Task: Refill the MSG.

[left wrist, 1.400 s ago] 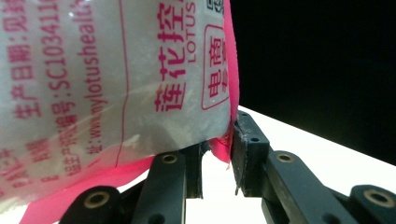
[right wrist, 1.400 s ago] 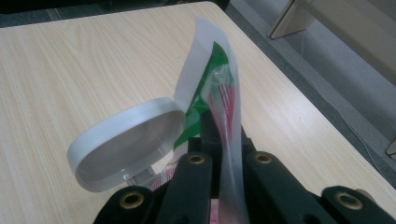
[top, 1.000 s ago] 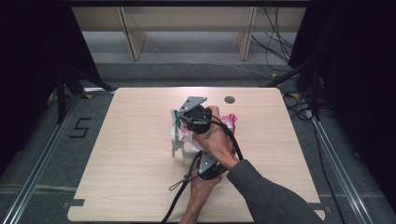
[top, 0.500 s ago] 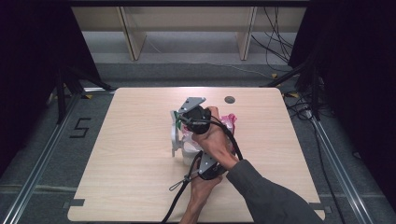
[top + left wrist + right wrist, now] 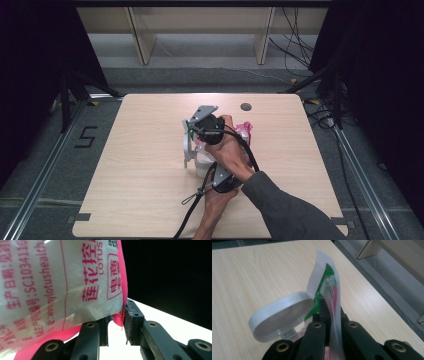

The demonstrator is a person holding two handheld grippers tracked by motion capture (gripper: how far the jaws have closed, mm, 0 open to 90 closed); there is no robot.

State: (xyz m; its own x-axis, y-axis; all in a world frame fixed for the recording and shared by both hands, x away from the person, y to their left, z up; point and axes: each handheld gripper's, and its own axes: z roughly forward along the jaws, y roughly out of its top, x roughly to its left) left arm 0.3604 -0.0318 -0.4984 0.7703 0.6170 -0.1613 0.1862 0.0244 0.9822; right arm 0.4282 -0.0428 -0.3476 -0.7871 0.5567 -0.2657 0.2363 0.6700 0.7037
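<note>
With both grippers clamped on the bag, holding it upright. Next: keep grip, peel flap open.

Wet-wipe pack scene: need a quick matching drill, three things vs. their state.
Column 1:
1. white flip lid
2. pink-printed pack
3. round grommet

Column 2:
a. pinched at its pink edge by the left hand-held gripper
b. set in the table near its far edge
c. swung open beside the right hand-held gripper

Pairs: 1-c, 2-a, 3-b
</note>
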